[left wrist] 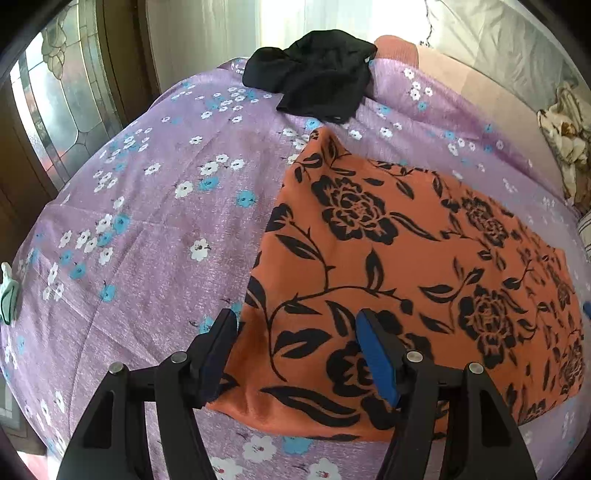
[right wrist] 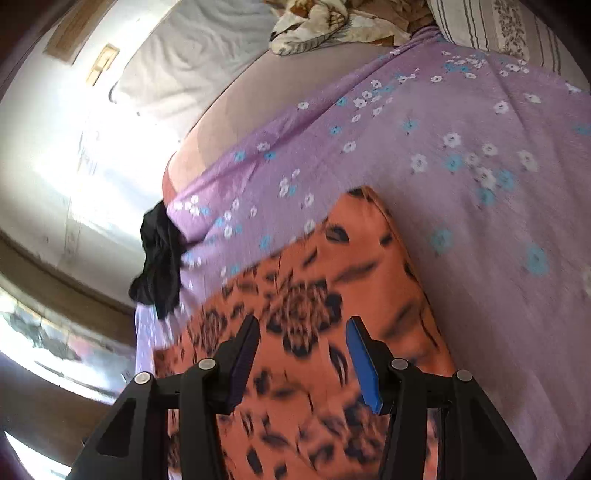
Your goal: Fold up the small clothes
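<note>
An orange garment with black flowers (left wrist: 399, 266) lies folded flat on the purple flowered sheet (left wrist: 147, 229). My left gripper (left wrist: 295, 325) is open, its fingers either side of the garment's near left corner. In the right wrist view the same garment (right wrist: 314, 306) lies under my right gripper (right wrist: 303, 328), which is open and empty above it. That view is blurred. A crumpled black garment (left wrist: 317, 77) lies at the far edge of the sheet; it also shows in the right wrist view (right wrist: 159, 266).
A pink mattress (left wrist: 472, 81) shows beyond the sheet. A patterned blanket (left wrist: 565, 136) is heaped at the far right, next to a striped pillow (right wrist: 491, 26). A stained-glass door (left wrist: 55, 99) stands at the left. A green clip (left wrist: 7, 295) holds the sheet's left edge.
</note>
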The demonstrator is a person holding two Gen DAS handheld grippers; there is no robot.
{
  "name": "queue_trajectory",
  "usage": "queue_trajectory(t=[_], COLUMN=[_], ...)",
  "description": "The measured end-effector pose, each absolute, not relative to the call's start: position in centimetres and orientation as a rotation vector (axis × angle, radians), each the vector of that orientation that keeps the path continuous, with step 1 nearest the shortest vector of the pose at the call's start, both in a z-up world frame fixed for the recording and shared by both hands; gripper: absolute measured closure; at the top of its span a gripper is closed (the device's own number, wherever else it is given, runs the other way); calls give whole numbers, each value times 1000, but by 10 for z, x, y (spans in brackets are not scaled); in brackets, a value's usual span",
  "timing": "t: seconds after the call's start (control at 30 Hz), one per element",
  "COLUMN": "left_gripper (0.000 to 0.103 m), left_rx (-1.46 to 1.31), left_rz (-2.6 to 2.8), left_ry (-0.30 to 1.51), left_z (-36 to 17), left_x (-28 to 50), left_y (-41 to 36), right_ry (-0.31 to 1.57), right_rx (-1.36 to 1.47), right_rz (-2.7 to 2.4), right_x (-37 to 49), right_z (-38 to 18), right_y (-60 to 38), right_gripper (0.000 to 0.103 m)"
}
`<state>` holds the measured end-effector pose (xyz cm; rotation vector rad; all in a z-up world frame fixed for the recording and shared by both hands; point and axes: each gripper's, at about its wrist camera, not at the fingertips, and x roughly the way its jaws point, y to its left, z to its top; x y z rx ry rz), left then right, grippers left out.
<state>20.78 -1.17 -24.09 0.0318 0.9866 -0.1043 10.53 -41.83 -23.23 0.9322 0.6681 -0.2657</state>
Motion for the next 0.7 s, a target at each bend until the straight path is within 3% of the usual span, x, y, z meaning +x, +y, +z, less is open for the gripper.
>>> queue_trajectory(t=[0.2,0.57,0.7], left_gripper=[35,35,33], left_rx=[112,115,79], left_rz=[-95,-103,-125], left_ry=[995,903,840], left_z=[-249,-231,-217], left_x=[219,203,189], left_y=[-12,-24,-26], right_ry=[754,680,638], right_rx=[1002,970,949], right_rz=[-300,-240,-213], right_x=[138,106,80], right_z=[-274,-234,-215], right_y=[-437,-422,-417], right_gripper=[52,50,44])
